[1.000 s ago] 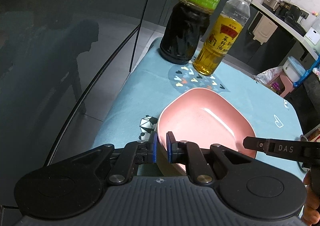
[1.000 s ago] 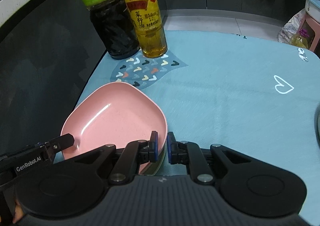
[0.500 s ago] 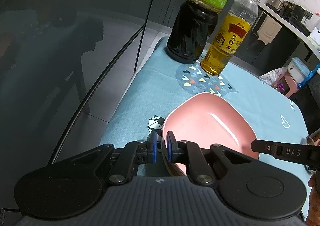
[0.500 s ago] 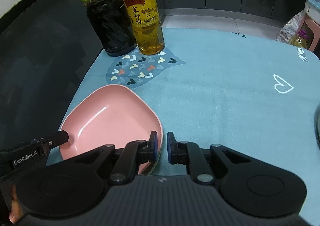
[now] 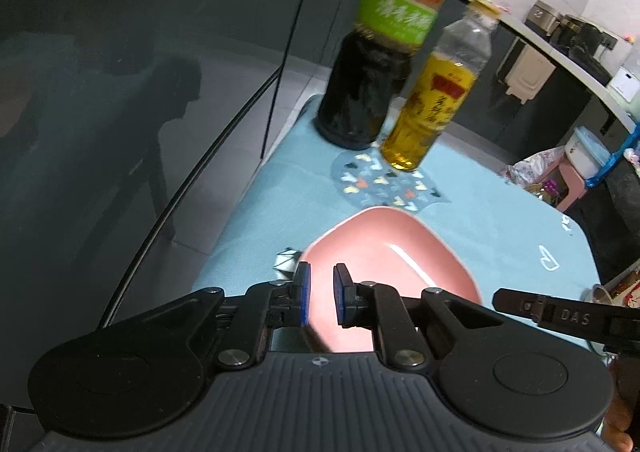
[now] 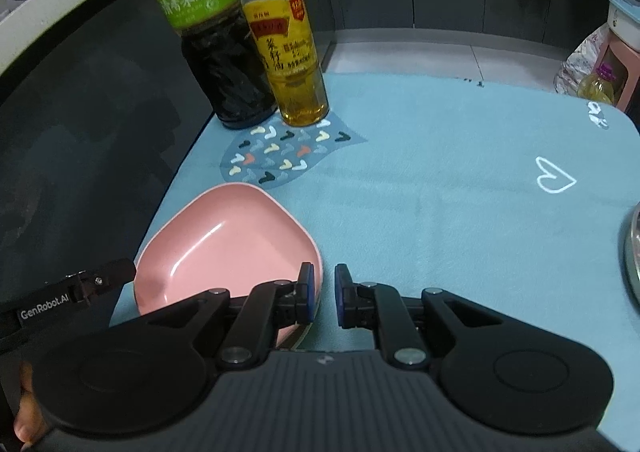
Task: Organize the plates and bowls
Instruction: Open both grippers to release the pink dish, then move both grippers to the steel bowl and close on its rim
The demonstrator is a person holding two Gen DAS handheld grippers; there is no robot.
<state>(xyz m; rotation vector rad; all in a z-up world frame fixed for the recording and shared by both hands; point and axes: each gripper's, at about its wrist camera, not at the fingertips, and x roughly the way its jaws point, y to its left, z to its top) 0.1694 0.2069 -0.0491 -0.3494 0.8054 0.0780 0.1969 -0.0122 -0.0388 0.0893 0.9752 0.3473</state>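
Observation:
A pink square plate [image 5: 384,252] lies on the blue mat [image 5: 296,188]; it also shows in the right wrist view [image 6: 228,240]. My left gripper [image 5: 320,294] sits over the plate's near left rim with its jaws a small gap apart and the rim no longer pinched. My right gripper [image 6: 322,294] hovers just right of the plate's near right rim, jaws a small gap apart and empty. Something flat peeks out under the plate's near edge; I cannot tell what it is.
A dark vinegar bottle [image 6: 212,44] and a yellow oil bottle [image 6: 288,44] stand at the mat's [image 6: 440,192] far left. A metal rim [image 6: 634,252] shows at the right edge. The glass table edge drops off to the left. A folded white paper [image 5: 286,266] lies left of the plate.
The left gripper has opened slightly off the plate's rim and pulled back. The right gripper has also drawn back and opened a little. The plate now rests on the mat.

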